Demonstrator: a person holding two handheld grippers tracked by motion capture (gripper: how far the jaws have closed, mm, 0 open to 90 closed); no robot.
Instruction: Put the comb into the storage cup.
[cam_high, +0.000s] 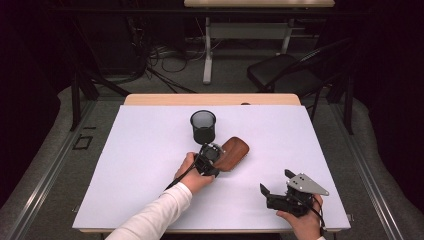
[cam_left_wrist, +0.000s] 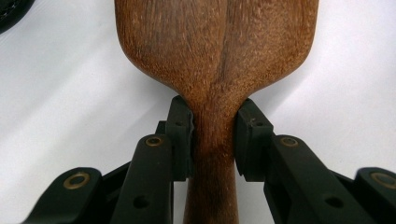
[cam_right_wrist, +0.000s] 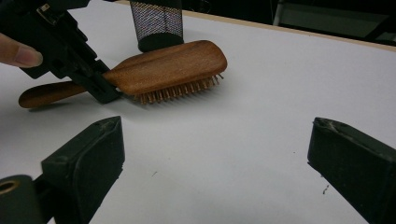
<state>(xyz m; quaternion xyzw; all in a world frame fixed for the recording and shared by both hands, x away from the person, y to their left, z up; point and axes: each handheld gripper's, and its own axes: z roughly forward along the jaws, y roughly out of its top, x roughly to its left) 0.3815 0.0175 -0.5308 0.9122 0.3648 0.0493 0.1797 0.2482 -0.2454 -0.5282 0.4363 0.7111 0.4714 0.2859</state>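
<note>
**Left claw pinching brush at the neck; right claw idle**

Black jaws of the left claw (cam_left_wrist: 214, 140) sit nearest the lens in the left gripper view, pressed on both sides of the brush (cam_left_wrist: 217, 51) exactly where the handle narrows below the paddle head. Probably chosen on purpose: thinnest section, and the flare of the head above stops it sliding out forward.

Brush location: mid-tabletop (cam_high: 150, 150), just in front of the mesh cup (cam_high: 203, 126), head pointing away to the right. Bristles face down and the head end rests on or sits just above the white surface; can't tell which.

Right claw (cam_high: 278, 183) is parked near the front right edge, well apart from the brush, jaws spread wide with nothing between them. Looks like it's waiting, keeping clear of the left hand's (cam_high: 192, 172) work.

View differences:
- Left gripper view: exact pad contact on the neck, wood grain. No bristles, and just a dark sliver at the top-left corner that may be the cup.
- Right gripper view: side profile of the brush (cam_right_wrist: 168, 67) with bristles, handle end sticking out behind the left claw (cam_right_wrist: 100, 86), cup (cam_right_wrist: 156, 23) just behind the head.
- High view: overall layout, cup opening upward, spacing between the two hands.

My guess at next step: lift and drop handle-first into the cup.
</note>
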